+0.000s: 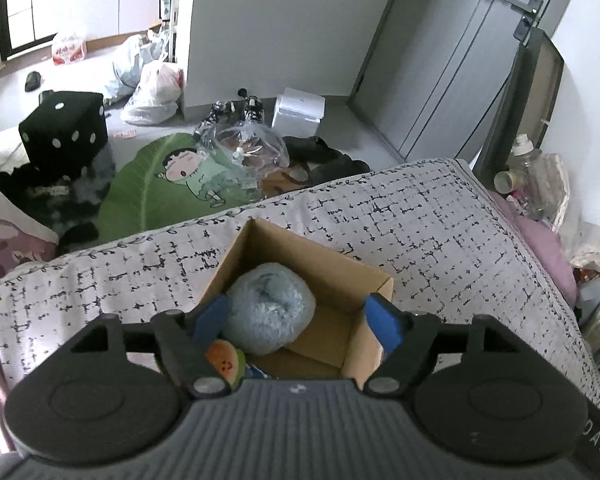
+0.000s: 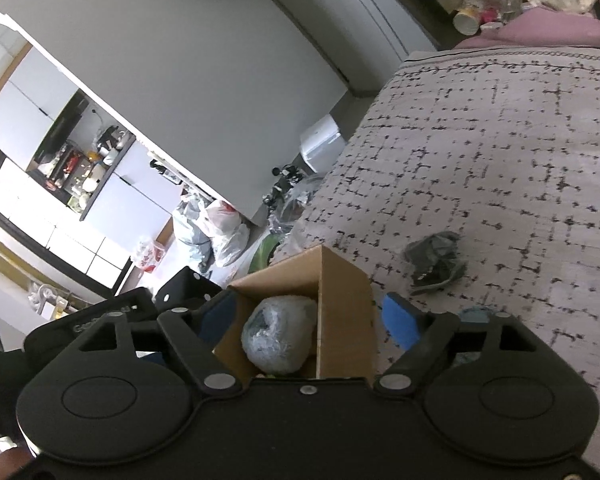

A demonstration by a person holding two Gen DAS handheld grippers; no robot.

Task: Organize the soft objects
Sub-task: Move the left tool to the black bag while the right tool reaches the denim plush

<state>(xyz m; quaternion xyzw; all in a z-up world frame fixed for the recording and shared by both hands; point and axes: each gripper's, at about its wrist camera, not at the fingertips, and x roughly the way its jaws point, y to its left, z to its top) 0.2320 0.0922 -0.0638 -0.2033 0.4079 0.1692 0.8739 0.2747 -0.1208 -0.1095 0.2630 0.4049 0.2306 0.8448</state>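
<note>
On the floor at the far left sits a black dice-shaped cube, with a green leaf-shaped cushion to its right and a clear plastic bag just beyond that, all lying past the far edge of the bed, whose grey cover carries a broken black grid pattern. On the bed stands an open cardboard box, and inside it lies a fluffy pale-blue plush wrapped in clear plastic; a small orange and green soft toy sits at the box's near left, touching the plush. The left gripper hangs over the box with its blue pads wide apart, the left pad just beside the plush and the right pad at the box's right wall, gripping nothing. In the right wrist view the right gripper is likewise spread wide and empty, its pads standing either side of the box with the plush between them but untouched. Farther right on the bed cover lies a crumpled dark grey bundle, well apart from the box.
</note>
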